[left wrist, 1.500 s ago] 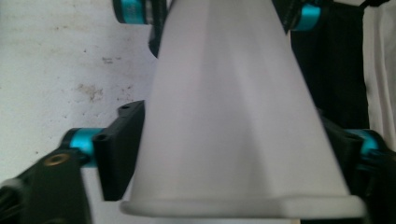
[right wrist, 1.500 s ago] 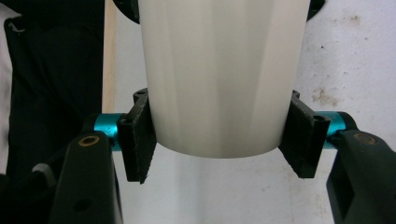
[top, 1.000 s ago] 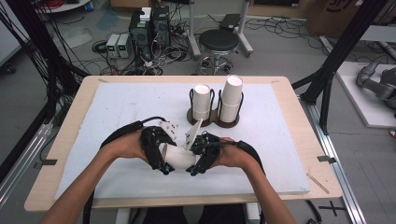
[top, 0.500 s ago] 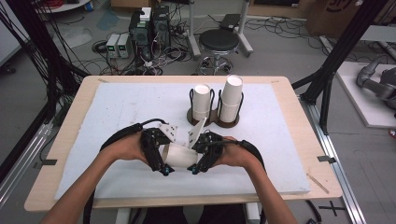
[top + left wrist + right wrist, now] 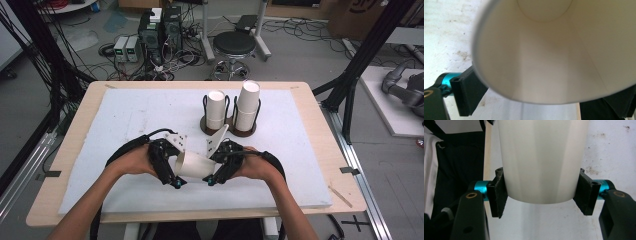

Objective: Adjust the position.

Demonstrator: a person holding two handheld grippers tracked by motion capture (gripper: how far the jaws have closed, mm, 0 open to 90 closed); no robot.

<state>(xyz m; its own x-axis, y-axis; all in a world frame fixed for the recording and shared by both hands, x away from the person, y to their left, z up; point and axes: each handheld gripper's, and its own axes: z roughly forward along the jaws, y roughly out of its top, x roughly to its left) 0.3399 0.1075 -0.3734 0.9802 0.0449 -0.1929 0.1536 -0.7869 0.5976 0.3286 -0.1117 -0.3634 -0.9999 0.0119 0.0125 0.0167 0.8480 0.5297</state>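
Both tools [image 5: 192,170] on paper cup [image 5: 192,164]

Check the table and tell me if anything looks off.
Nothing is spilled or damaged. One paper cup lies sideways, gripped at both ends by the left gripper and right gripper, while the other cups stand upright in their holders.

The left gripper [image 5: 175,181] and right gripper [image 5: 212,177] are showing black bodies; teal fittings are glinting; black cables are trailing; grey plates are sitting on top.
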